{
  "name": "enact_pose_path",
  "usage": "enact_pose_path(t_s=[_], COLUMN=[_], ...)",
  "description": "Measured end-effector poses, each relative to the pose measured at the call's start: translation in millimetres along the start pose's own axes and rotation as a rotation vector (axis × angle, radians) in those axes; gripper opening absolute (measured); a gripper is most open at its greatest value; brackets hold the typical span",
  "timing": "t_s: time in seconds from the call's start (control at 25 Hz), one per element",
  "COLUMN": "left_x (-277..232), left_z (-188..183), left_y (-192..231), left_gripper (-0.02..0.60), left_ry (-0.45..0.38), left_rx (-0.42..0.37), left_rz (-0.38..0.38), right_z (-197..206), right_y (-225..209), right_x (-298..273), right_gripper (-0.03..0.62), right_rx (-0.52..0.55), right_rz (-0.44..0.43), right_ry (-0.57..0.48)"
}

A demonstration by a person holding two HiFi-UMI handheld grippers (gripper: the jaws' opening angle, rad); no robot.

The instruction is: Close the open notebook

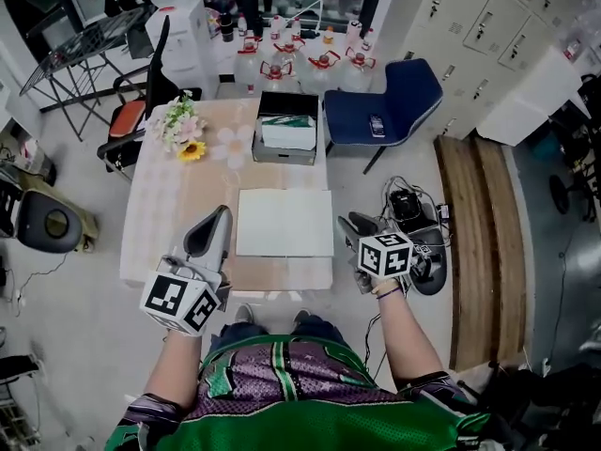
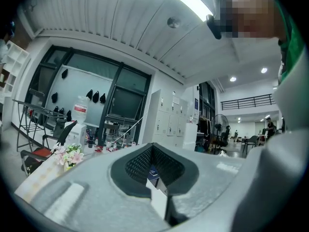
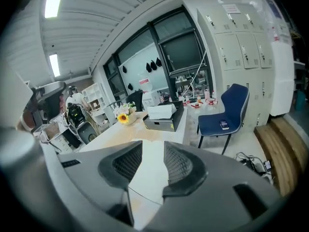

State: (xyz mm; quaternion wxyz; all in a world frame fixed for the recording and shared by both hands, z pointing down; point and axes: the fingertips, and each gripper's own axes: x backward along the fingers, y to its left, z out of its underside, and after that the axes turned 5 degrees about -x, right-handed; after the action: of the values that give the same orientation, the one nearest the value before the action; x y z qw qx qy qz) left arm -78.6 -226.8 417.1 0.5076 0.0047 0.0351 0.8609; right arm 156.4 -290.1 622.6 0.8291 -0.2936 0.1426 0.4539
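A white notebook (image 1: 285, 222) lies flat on the pale table (image 1: 169, 214), near its front edge; I see no centre fold on it. My left gripper (image 1: 222, 214) hovers just left of the notebook, above the table, with its jaws shut and nothing between them. In the left gripper view, that gripper (image 2: 152, 146) points up at the room. My right gripper (image 1: 347, 222) stands open just off the notebook's right edge, beyond the table side. In the right gripper view, the notebook (image 3: 147, 178) shows through the gap of that gripper (image 3: 153, 151).
A black box (image 1: 286, 128) with white items and a flower bunch (image 1: 180, 125) stand at the table's far end. A blue chair (image 1: 390, 101) is at back right, water bottles (image 1: 300, 64) behind. Cables and a black device (image 1: 413, 214) lie on the floor right.
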Motion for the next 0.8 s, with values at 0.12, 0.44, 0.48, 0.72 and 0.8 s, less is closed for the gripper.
enact_pose_path(t_s=[0.12, 0.44, 0.48, 0.72, 0.8], left_x=[-1.1, -6.4, -6.9, -10.3, -12.2], left_z=[4.5, 16.7, 17.7, 28.9, 30.2], left_y=[-1.5, -10.5, -11.0, -14.9, -15.7], left_gripper=[0.015, 0.015, 0.015, 0.015, 0.015], left_ry=[0.007, 0.031, 0.034, 0.062, 0.071], left_rx=[0.006, 0.011, 0.013, 0.017, 0.014], left_rz=[-0.015, -0.041, -0.045, -0.065, -0.070], right_z=[16.8, 54.0, 59.2, 97.9, 106.8], right_y=[-10.5, -38.6, -43.1, -64.9, -69.2], right_x=[-12.4, -38.8, -42.7, -63.0, -68.1], right_gripper=[0.129, 0.129, 0.129, 0.129, 0.128], right_rx=[-0.014, -0.107, -0.120, -0.183, -0.193], right_rz=[-0.003, -0.013, -0.011, -0.013, -0.013], right_ry=[0.043, 0.122, 0.135, 0.226, 0.250])
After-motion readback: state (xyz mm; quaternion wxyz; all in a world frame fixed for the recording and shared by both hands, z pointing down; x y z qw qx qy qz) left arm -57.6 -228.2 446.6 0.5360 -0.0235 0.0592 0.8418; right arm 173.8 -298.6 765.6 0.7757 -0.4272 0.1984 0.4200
